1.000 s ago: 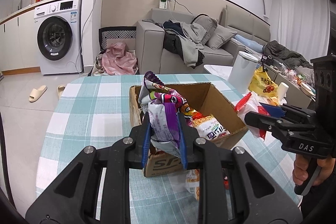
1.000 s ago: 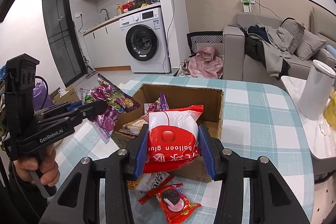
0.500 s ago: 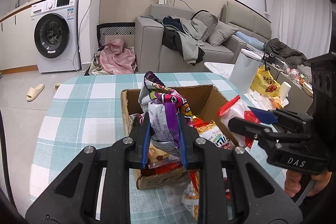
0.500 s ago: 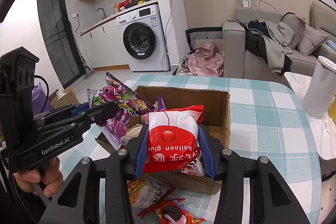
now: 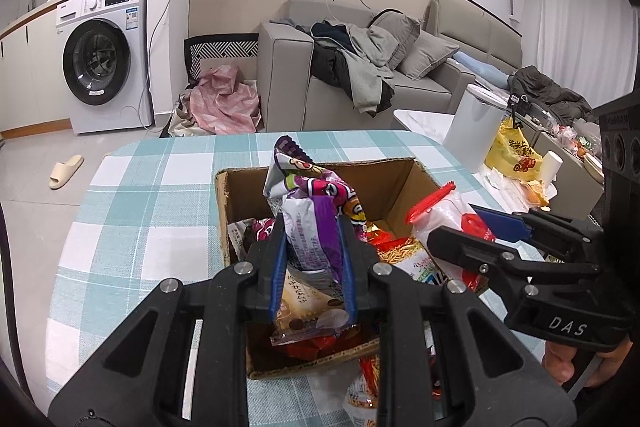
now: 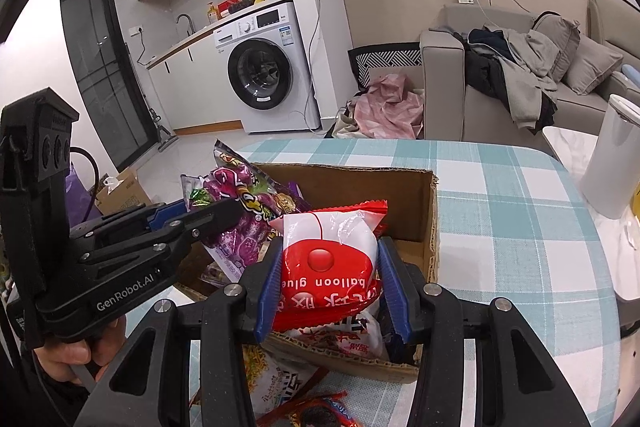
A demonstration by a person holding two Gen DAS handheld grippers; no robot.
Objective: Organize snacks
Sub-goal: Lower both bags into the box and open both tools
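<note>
My left gripper [image 5: 313, 259] is shut on a purple snack bag [image 5: 312, 223] and holds it over the open cardboard box [image 5: 400, 175]. My right gripper [image 6: 328, 279] is shut on a red and white balloon glue packet [image 6: 326, 259], held over the box's near side [image 6: 408, 199]. The right gripper [image 5: 480, 239] also shows in the left wrist view, and the left gripper [image 6: 200, 215] with the purple bag [image 6: 240, 203] shows in the right wrist view. Several snack packs lie inside the box.
The box stands on a teal checked tablecloth [image 5: 152, 211]. Loose snack packs [image 6: 276, 375] lie on the table in front of the box. A white bin [image 6: 612, 163] stands beyond the table's right edge. A sofa [image 5: 360, 83] and washing machine [image 5: 104, 63] are behind.
Both grippers have moved forward with their packets, from in front of and beside the box to above its opening. The box looks nearer and lower in both views.
</note>
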